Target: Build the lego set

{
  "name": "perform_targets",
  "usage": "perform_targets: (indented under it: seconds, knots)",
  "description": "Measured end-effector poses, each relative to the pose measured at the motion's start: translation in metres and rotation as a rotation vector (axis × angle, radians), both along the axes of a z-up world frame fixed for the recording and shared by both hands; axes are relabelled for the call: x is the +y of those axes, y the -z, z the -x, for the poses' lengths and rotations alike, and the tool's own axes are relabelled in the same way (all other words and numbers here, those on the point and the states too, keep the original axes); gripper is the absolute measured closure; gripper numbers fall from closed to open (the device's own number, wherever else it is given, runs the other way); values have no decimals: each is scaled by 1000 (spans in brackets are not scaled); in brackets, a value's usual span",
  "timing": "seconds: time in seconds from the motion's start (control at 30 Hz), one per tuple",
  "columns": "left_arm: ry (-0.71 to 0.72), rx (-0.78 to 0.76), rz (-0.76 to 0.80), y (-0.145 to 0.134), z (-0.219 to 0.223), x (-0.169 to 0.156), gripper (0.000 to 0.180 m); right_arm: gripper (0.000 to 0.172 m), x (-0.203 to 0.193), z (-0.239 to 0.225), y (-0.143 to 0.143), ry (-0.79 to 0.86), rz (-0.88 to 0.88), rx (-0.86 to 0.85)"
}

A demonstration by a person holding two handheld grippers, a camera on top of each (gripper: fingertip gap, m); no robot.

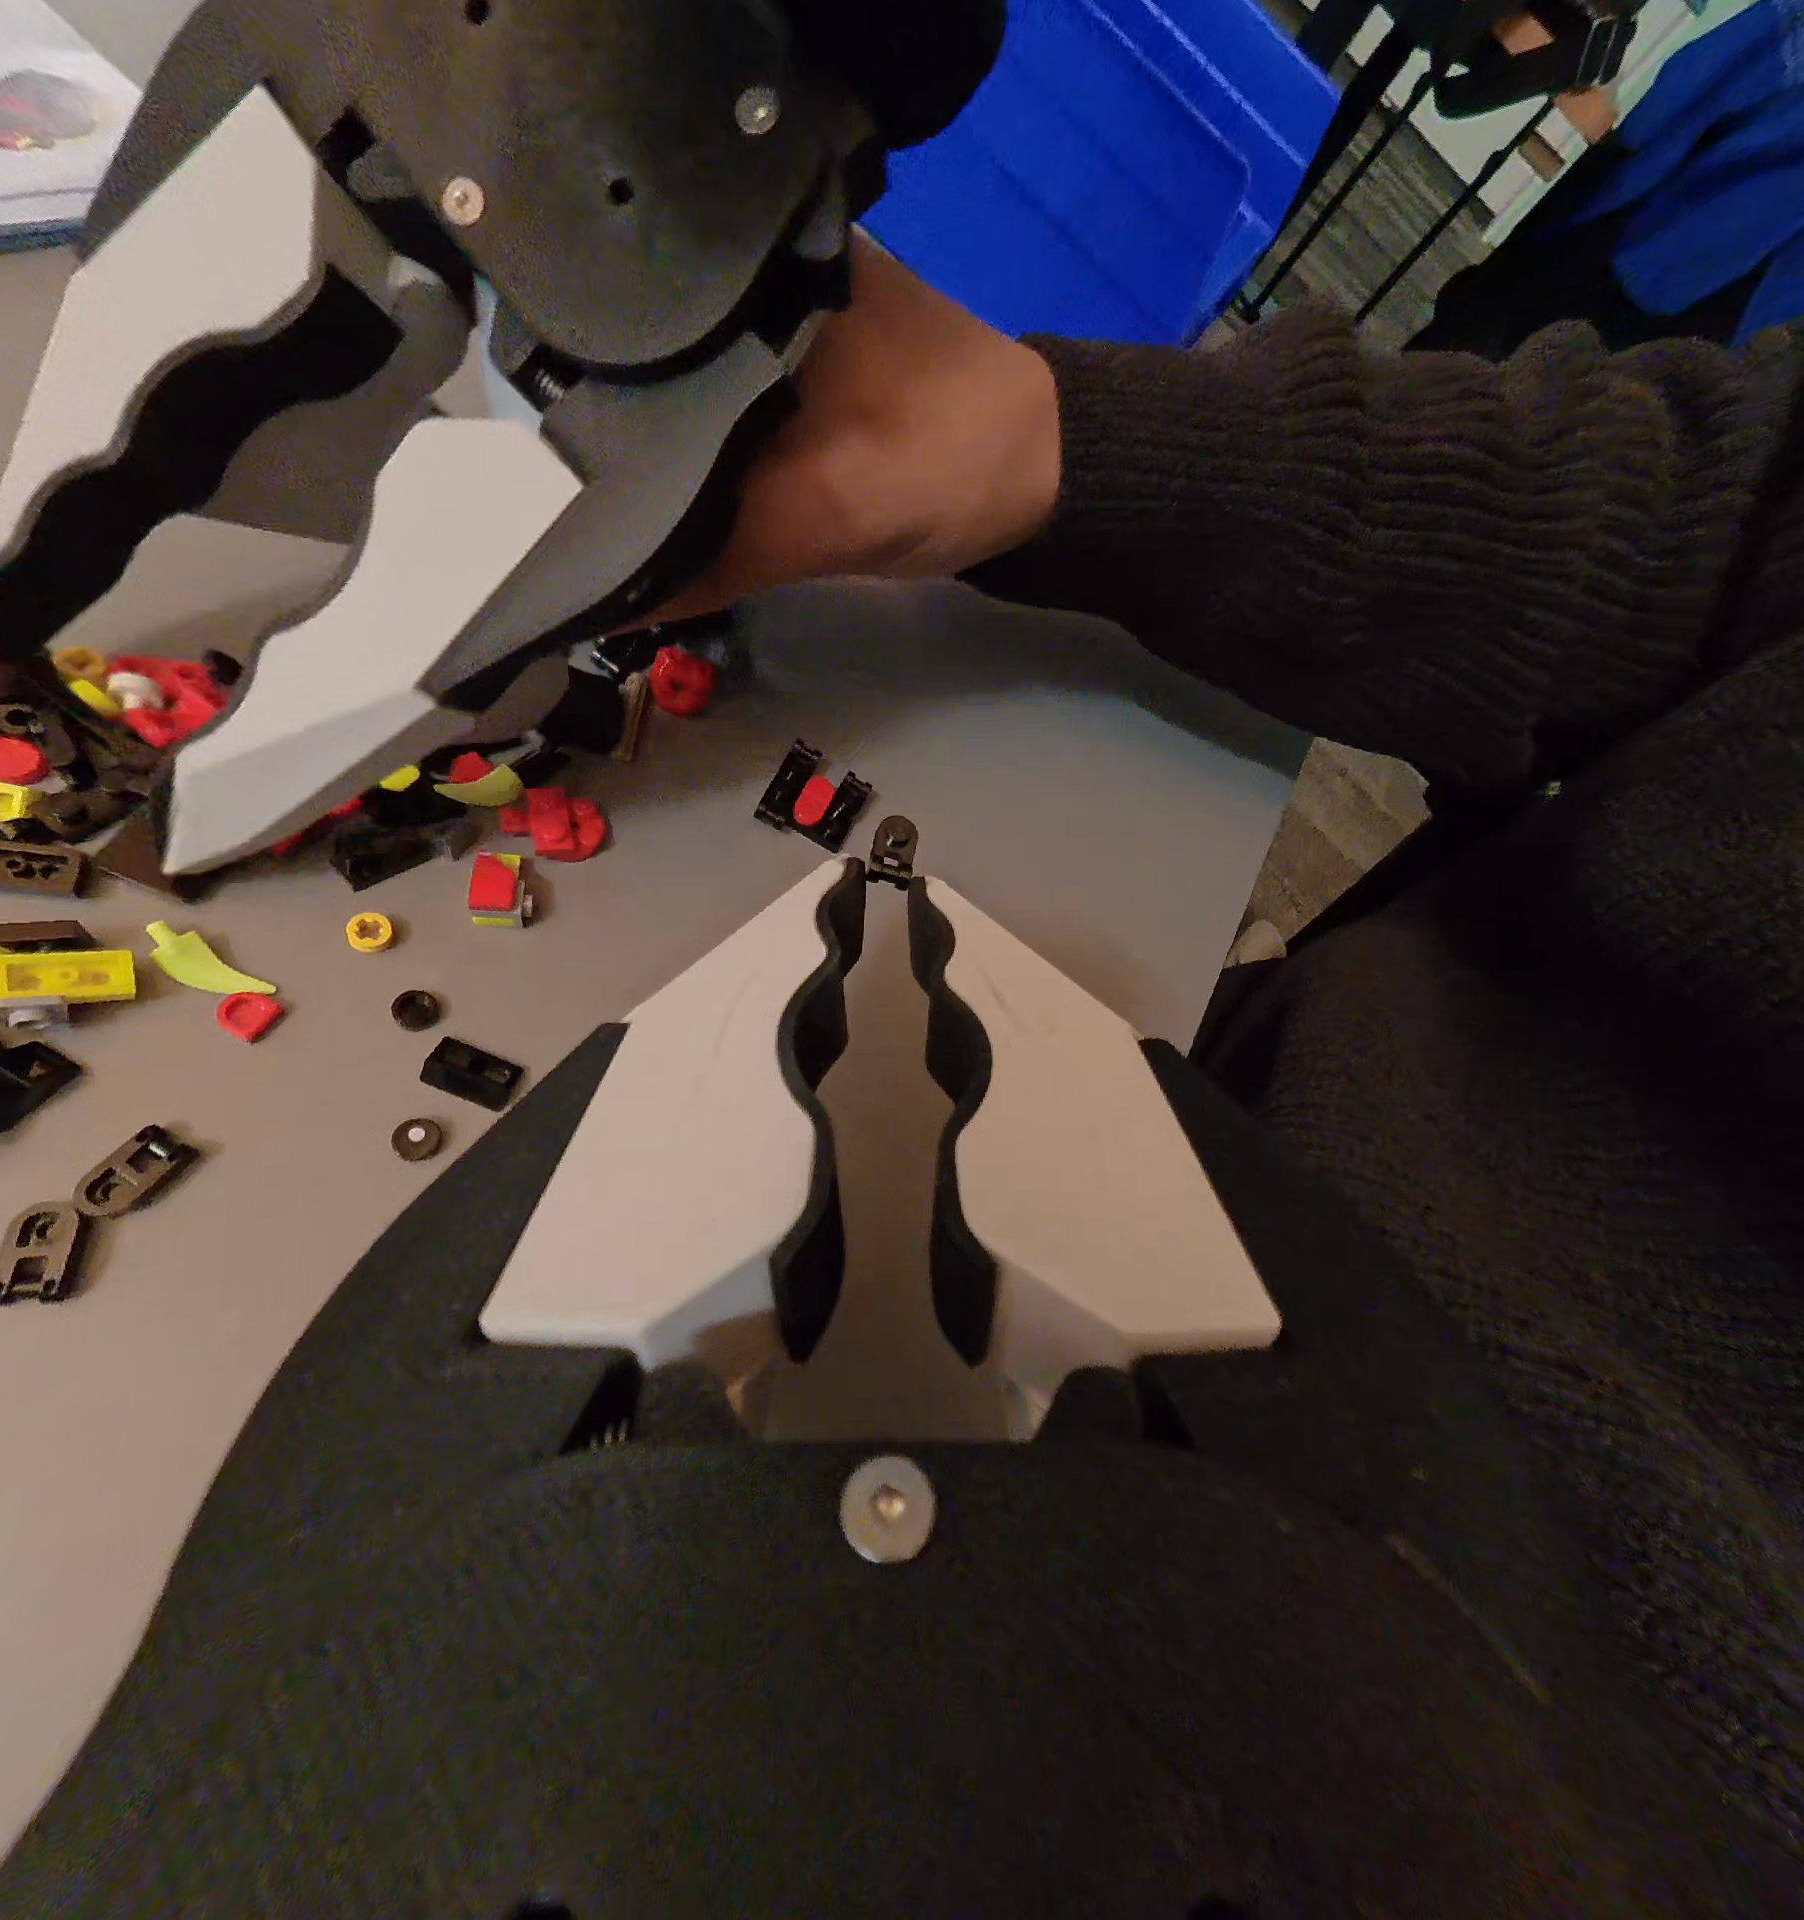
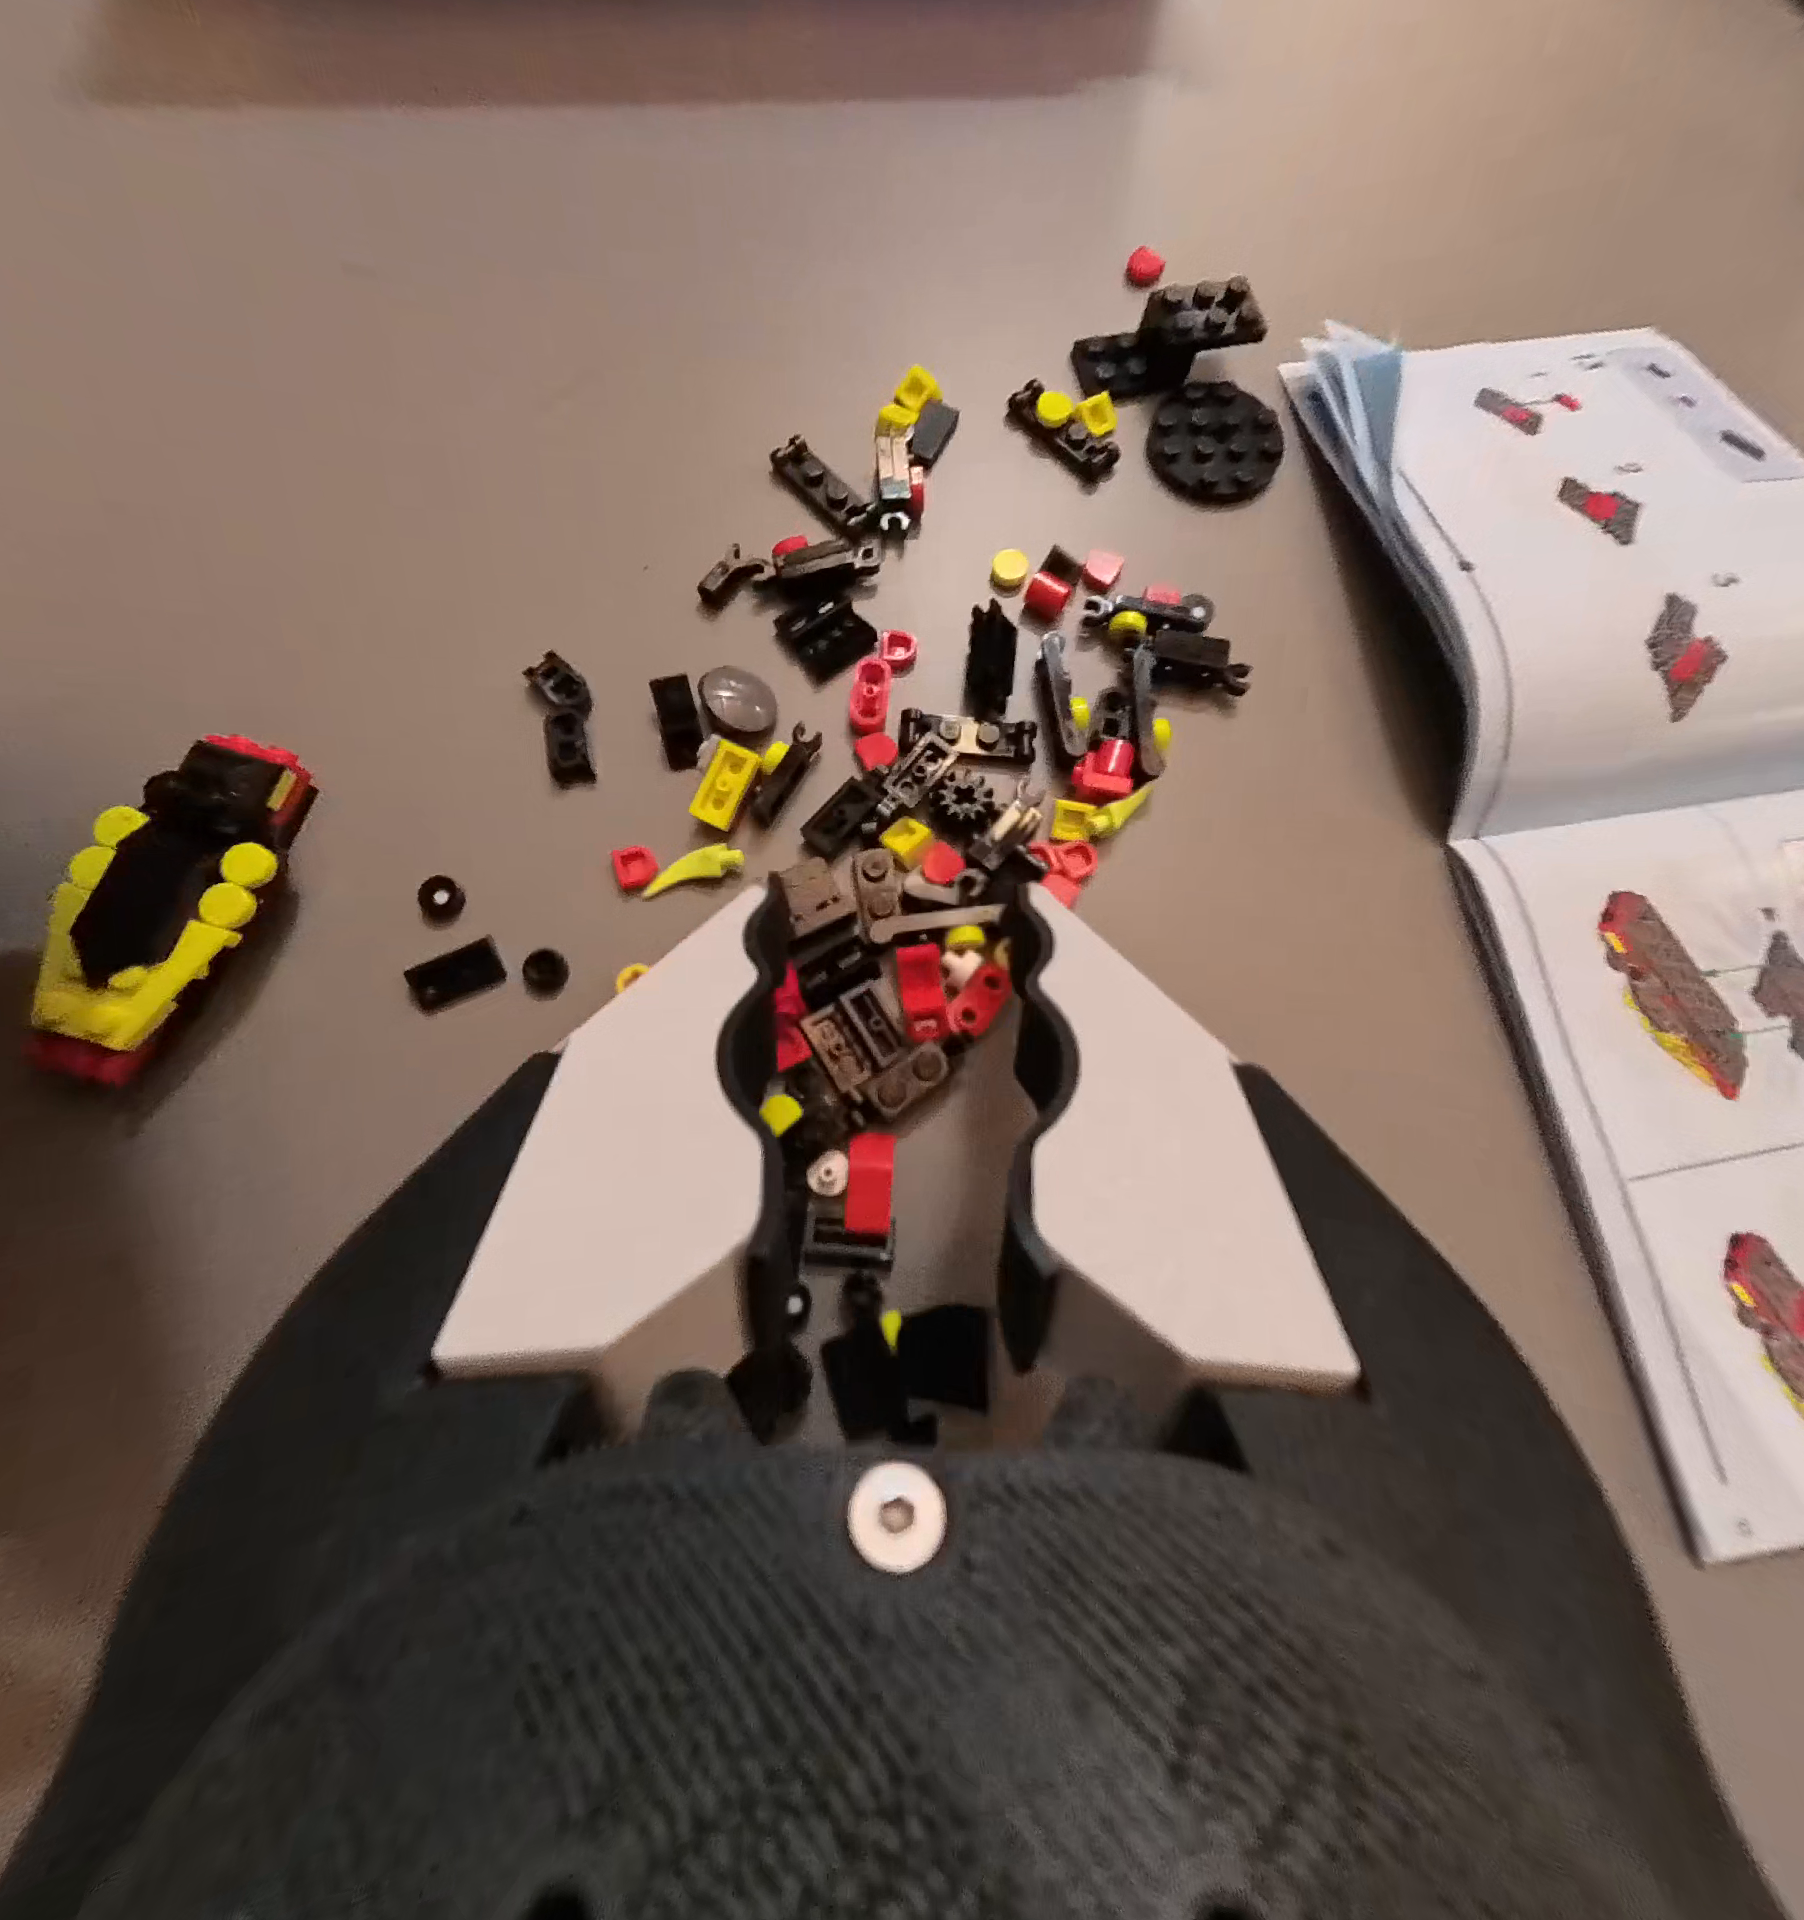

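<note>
Left gripper [image 1: 887,883] jaws nearly closed, nipping a small black clip piece [image 1: 893,847] at the tips, so keep it steady; right gripper [image 2: 898,914] jaws wide open, empty, over the loose brick pile [image 2: 898,997] on the table [image 2: 358,416]: lower straight, single out one piece.

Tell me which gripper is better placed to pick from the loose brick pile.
Right gripper, probably: its open jaws hang directly over the pile of small red, black and yellow plastic bricks. Left gripper already pinches a small black clip piece.
</note>
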State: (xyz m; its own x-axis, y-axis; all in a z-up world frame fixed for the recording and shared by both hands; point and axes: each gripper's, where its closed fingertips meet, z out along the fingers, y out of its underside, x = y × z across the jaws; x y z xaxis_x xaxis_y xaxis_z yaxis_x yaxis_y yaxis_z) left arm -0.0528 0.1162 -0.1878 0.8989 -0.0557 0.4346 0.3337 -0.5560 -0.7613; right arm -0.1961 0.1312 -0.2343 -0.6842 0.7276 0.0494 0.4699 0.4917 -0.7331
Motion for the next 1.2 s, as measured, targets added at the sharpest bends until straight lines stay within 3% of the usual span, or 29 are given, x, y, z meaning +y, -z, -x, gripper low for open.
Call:
perform_targets:
  seconds: [0.03,0.3,0.43,0.6,0.8,0.97,1.1,1.2]
  knots:
    - [1,3,3,1,0,0,174,133,2,2,0,9,-12,7]
    - [9,14,14,3,-3,0,174,139,55,21,-4,174,-99,39]
    - [7,23,16,4,-2,0,174,132,35,0,-24,71,-19,49]
    - [7,21,16,4,-1,1,174,133,11,-41,-11,-135,-62,-1]
    - [26,21,20,5,-4,2,174,138,40,-31,4,-40,-105,-27]
    - [33,16,22,5,-5,4,174,141,72,-18,-7,102,-95,22]
    - [32,18,22,5,-5,5,174,138,48,-45,-22,-36,43,-25]
    - [31,10,23,5,-4,5,174,142,42,-69,-9,-111,11,-80]
